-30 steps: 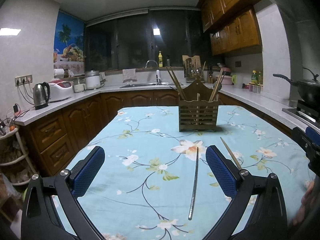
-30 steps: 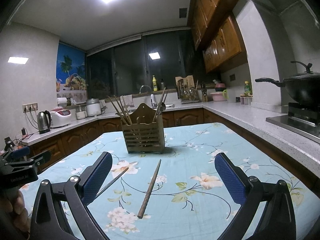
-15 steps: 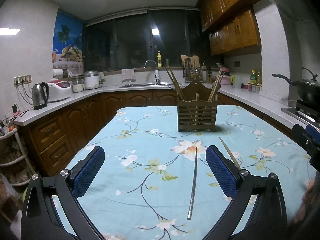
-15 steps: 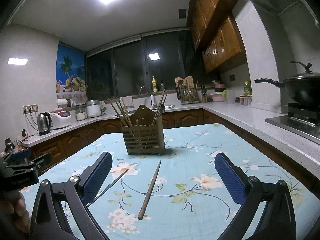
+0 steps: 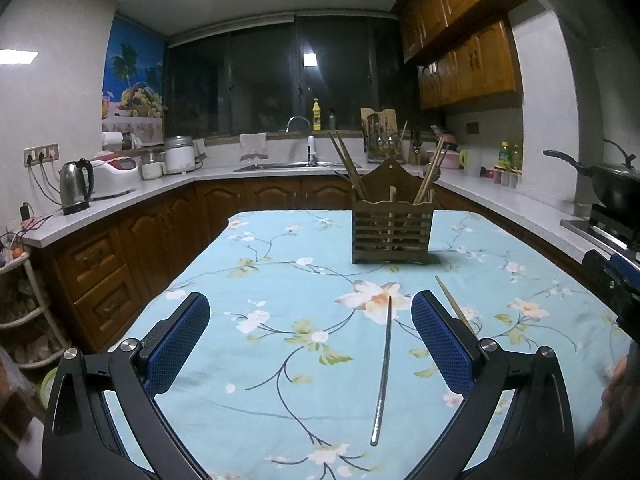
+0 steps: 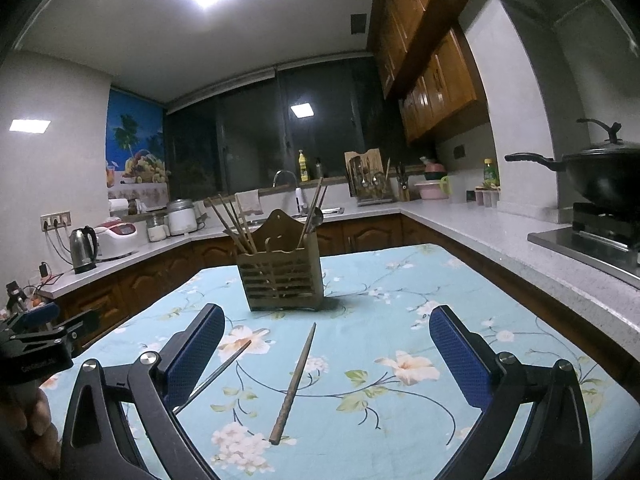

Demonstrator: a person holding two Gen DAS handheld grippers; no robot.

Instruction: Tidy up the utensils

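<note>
Two chopsticks (image 6: 295, 382) lie before both gaping tools (image 6: 326, 356).

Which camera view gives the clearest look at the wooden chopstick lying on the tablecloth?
The right wrist view. There the wooden chopstick lies in full between the open fingers, its whole length bare on the tablecloth. In the left wrist view only its far part shows; the rest is hidden behind the left gripper's right finger.
</note>
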